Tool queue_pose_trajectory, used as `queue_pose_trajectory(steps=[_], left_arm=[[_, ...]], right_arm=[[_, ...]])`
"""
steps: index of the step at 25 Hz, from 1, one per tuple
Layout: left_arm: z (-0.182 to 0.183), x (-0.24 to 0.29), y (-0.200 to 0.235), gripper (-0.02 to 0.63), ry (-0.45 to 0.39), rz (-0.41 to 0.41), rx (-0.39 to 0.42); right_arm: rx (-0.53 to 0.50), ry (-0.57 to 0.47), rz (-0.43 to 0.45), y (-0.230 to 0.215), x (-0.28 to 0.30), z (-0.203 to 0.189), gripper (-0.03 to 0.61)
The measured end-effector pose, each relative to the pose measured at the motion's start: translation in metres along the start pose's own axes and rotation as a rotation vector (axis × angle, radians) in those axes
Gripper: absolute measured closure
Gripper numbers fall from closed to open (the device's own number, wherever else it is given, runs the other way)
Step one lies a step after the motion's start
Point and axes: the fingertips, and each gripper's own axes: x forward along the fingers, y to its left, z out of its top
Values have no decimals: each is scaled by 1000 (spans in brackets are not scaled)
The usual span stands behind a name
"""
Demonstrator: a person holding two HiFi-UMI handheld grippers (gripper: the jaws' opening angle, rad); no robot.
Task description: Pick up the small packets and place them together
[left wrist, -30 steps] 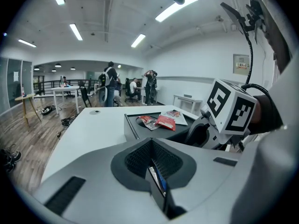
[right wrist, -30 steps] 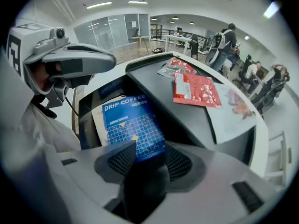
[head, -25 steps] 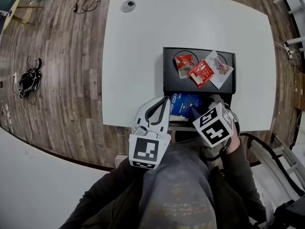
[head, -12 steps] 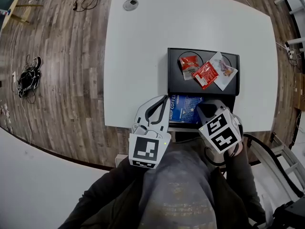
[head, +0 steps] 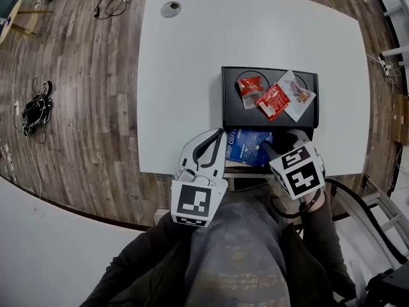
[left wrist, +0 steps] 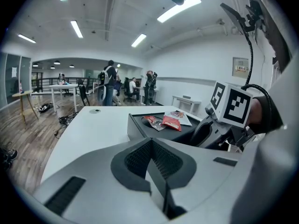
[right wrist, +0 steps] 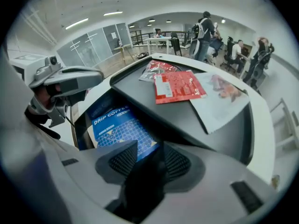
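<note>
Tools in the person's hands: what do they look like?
The left tool and right tool are pale grey plastic with black ribbed pads. Each carries a white cube printed with black square markers. A black cable loops by the right one. The sleeves are dark.

Four small packets in all: two red, namely a crumpled red packet (head: 249, 86) and a flat red packet (head: 272, 101), one white packet (head: 297, 94) and one blue drip-coffee packet (head: 248, 144). One black tray (head: 230, 110). One white bench (head: 192, 75), with one round grommet (head: 170, 8). Several people (left wrist: 110, 78) far off, too small to count surely.
</note>
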Motion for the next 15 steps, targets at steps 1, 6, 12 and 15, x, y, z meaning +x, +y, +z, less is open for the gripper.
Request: queue_pose_trajectory(steps=[1, 6, 12, 15], left_arm=[[1, 0, 1, 611, -1, 1, -2], [-5, 4, 3, 611, 3, -1, -5], [-5, 1, 7, 611, 6, 3, 10], [-6, 0, 4, 611, 25, -2, 66]], right_arm=[[-5, 12, -9, 0, 1, 0, 417], [-10, 55, -21, -2, 14, -6, 417], [31, 59, -14, -6, 12, -6, 417], [45, 53, 9, -5, 11, -5, 417]])
